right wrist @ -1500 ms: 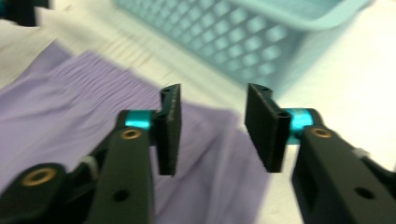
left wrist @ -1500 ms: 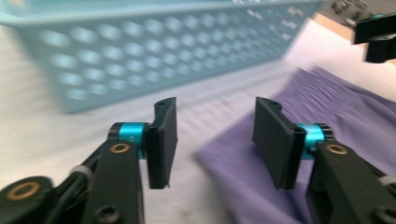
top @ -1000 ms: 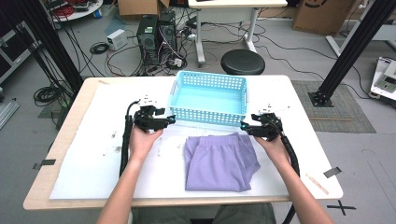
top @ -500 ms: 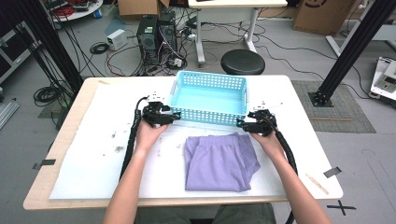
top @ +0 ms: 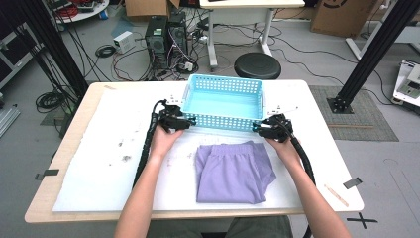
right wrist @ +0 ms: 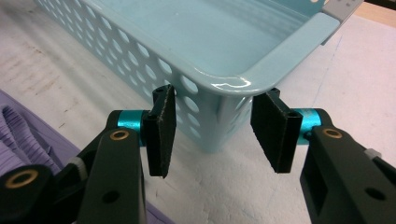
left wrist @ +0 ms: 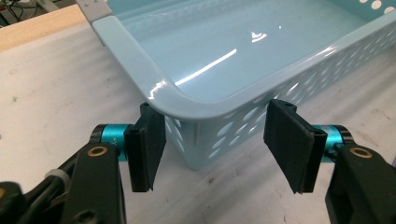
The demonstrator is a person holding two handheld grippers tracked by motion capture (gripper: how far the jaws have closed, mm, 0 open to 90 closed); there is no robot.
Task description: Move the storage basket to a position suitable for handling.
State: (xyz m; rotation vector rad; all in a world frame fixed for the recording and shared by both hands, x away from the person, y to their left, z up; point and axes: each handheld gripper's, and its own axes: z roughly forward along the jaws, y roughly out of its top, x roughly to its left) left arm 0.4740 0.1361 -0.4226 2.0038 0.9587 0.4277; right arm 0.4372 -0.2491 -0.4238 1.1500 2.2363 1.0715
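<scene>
Two claws straddle the near corners of the light-blue perforated plastic basket (top: 223, 101) at the worktop's far-centre edge. Left claw (left wrist: 217, 147) stands open; right claw (right wrist: 215, 130) has just been closing, pads not yet touching. Next: clamp both corners evenly.

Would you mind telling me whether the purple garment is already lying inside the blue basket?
No, the purple garment lies folded on the table in front of the blue basket, whose inside is bare.
</scene>
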